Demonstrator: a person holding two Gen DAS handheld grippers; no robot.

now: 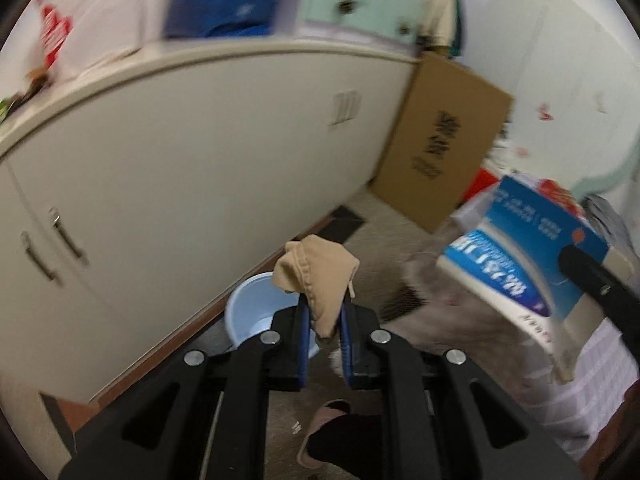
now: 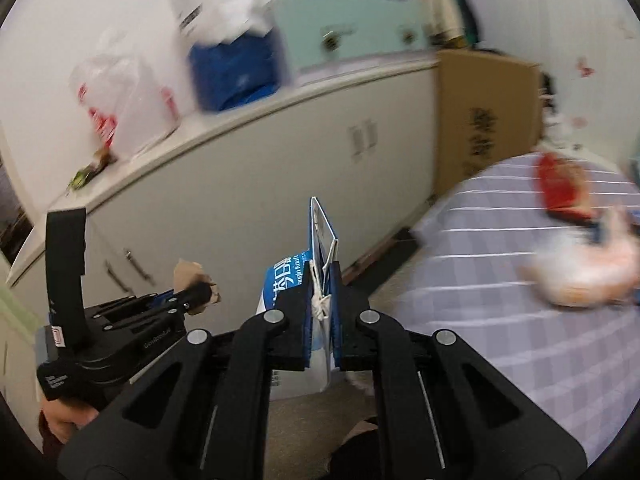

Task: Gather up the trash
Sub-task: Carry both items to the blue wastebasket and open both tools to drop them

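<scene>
My left gripper [image 1: 323, 314] is shut on a crumpled tan paper wad [image 1: 316, 276], which sticks up past the blue pads. It hangs over a pale blue bin [image 1: 250, 314] standing on the floor against the cabinet. My right gripper [image 2: 322, 280] is shut on the flap of a flattened blue-and-white carton [image 2: 320, 232], whose body hangs below the fingers. In the left wrist view the carton [image 1: 520, 268] is at the right, with one right finger [image 1: 592, 284] on it. The right wrist view shows the left gripper [image 2: 196, 294] at the left with the tan wad [image 2: 186, 274].
A long cream cabinet [image 1: 200, 160] holds plastic bags and a blue bag [image 1: 228, 0]. A big cardboard box [image 1: 444, 140] leans at its far end. At the right, a checked cloth [image 2: 500, 300] carries a red packet [image 2: 560, 184] and a pale bag. A slippered foot [image 1: 324, 424] stands below.
</scene>
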